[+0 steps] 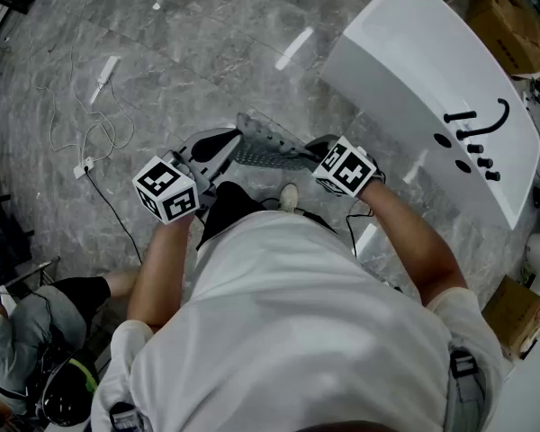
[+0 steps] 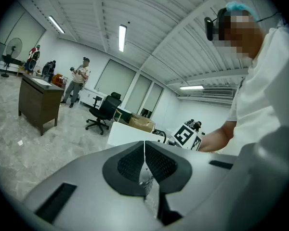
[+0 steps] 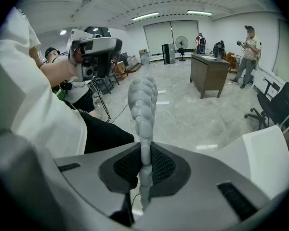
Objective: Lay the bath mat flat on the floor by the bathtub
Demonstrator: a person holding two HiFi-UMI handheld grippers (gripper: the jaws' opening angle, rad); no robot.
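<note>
I am holding the grey, bumpy rubber bath mat [image 1: 265,148] stretched above the marbled floor [image 1: 162,52], just beside the white bathtub [image 1: 414,70]. My left tool [image 2: 144,171] and right tool [image 3: 144,163] are each clamping one edge. Next, I reckon, comes lowering it evenly and spreading it flat alongside the bathtub.

Hand-held grippers, two: left hand-held gripper [image 2: 144,158], right hand-held gripper [image 3: 144,163]. Bath mat [image 1: 270,153], one. Bathtub [image 1: 432,79], one. Cardboard boxes, two: far box [image 1: 508,25], near box [image 1: 515,313]. Desk [image 3: 209,73], one. Standing fan [image 3: 181,41], one. Standing bystanders [image 3: 250,47], three.
</note>
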